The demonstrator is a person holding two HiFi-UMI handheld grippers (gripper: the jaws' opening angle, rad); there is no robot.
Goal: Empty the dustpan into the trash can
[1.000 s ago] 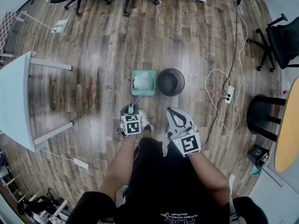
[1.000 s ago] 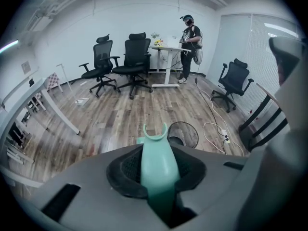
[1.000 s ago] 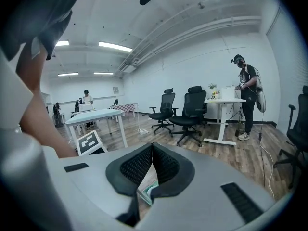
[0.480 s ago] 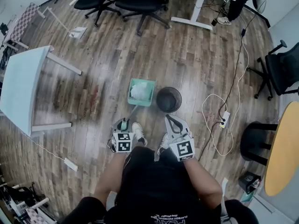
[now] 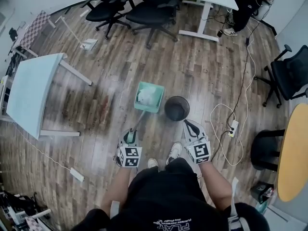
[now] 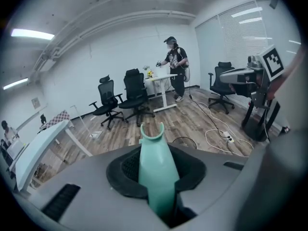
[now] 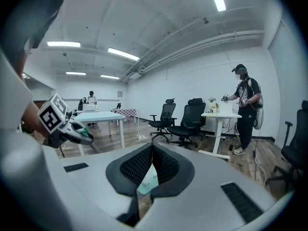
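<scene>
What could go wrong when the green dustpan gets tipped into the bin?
The white rubbish lies loose in the dustpan, so an early tilt could spill it on the floor beside the trash can. The left gripper grips only the end of the long handle, so the pan might swing or twist. The can's mouth looks narrow, so some may miss.

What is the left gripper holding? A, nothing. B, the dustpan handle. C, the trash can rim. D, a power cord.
B: the left gripper has its jaws clamped on the teal dustpan handle, which sticks out between them in the left gripper view.
</scene>
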